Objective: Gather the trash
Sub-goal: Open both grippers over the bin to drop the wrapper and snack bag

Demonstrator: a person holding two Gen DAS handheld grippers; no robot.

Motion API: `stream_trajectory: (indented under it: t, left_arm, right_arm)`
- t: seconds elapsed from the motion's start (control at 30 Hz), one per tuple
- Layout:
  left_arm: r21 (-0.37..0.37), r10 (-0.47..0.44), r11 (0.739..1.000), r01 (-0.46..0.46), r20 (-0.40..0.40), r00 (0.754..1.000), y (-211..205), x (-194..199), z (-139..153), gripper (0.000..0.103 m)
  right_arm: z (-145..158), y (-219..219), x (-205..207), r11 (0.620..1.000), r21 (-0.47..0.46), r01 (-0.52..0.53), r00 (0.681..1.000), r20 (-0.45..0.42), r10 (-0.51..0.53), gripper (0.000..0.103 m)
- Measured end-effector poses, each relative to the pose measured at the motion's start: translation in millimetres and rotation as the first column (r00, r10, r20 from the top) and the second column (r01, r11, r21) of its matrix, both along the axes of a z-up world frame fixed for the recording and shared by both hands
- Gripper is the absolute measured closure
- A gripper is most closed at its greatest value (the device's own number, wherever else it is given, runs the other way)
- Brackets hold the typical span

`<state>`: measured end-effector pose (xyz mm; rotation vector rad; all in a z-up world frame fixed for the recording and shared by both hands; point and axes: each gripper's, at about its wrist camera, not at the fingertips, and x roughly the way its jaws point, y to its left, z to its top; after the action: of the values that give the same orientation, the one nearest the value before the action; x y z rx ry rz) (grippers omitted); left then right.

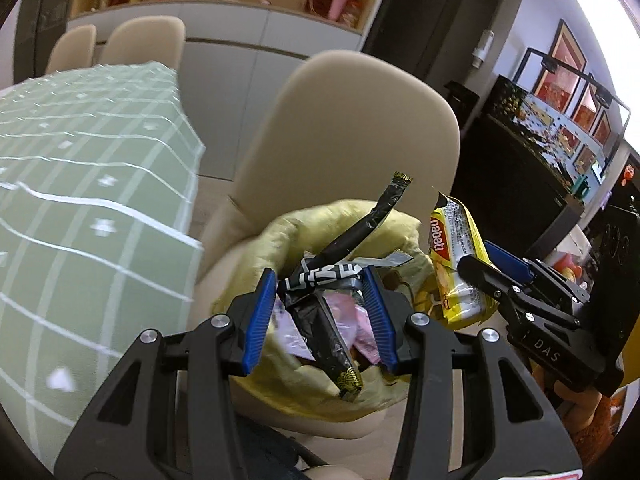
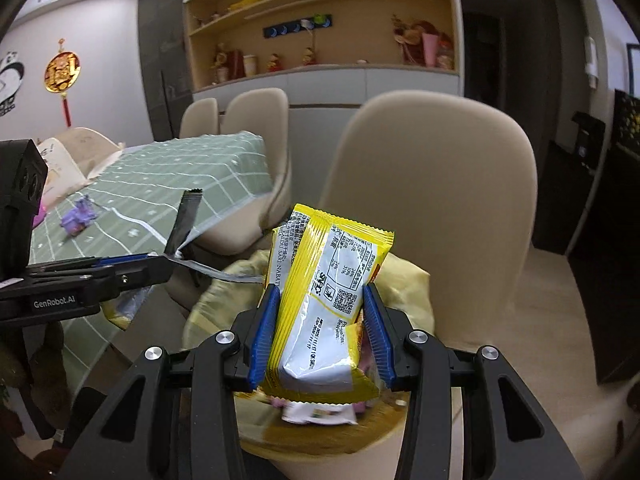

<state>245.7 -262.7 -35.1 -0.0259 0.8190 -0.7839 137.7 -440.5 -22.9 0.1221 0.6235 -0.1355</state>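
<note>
My left gripper (image 1: 322, 280) is shut on a crumpled black wrapper (image 1: 320, 278) with white print, held over the open yellow trash bag (image 1: 304, 220) on a beige chair (image 1: 352, 128). A long black strip (image 1: 372, 216) sticks up from the wrapper. Pink and black trash lies in the bag. My right gripper (image 2: 320, 300) is shut on a yellow Nabati wafer packet (image 2: 324, 300), also above the yellow bag (image 2: 404, 280). The packet (image 1: 456, 264) and the right gripper (image 1: 480, 270) show at the right of the left wrist view. The left gripper (image 2: 160, 264) shows at the left of the right wrist view.
A table with a green checked cloth (image 1: 88, 184) stands left of the chair. A purple toy (image 2: 78, 218) lies on the cloth (image 2: 192, 168). More beige chairs (image 2: 256, 120) stand behind the table. Shelves (image 2: 320, 20) line the back wall. Dark cabinets (image 2: 600, 208) stand at the right.
</note>
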Motion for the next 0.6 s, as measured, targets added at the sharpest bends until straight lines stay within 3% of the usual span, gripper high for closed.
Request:
stream_trajectory:
  t: [0.37, 0.43, 0.53, 0.6]
  left_arm:
    - [-0.033, -0.068, 0.997, 0.064, -0.124, 0.990, -42.3, 23.3, -41.2, 0.060]
    - [-0.048, -0.081, 0.996, 0.074, -0.139, 0.987, -46.7, 26.5, -42.9, 0.048]
    - [-0.086, -0.067, 0.995, 0.055, -0.149, 0.987, -44.8, 32.1, -42.3, 0.037]
    - [-0.091, -0.051, 0.995, 0.038, -0.148, 0.988, -40.6, 33.0, -39.1, 0.035]
  right_arm:
    - [-23.6, -27.4, 4.0, 0.998, 0.041, 0.043, 0.998, -0.038, -0.042, 0.063]
    - [-25.4, -30.0, 5.1, 0.998, 0.045, 0.051, 0.998, -0.043, -0.049, 0.063]
    - [-29.5, -32.3, 5.6, 0.997, 0.054, 0.055, 0.997, -0.051, -0.053, 0.063]
    - [-32.4, -31.5, 7.0, 0.997, 0.059, 0.053, 0.997, -0.057, -0.049, 0.063]
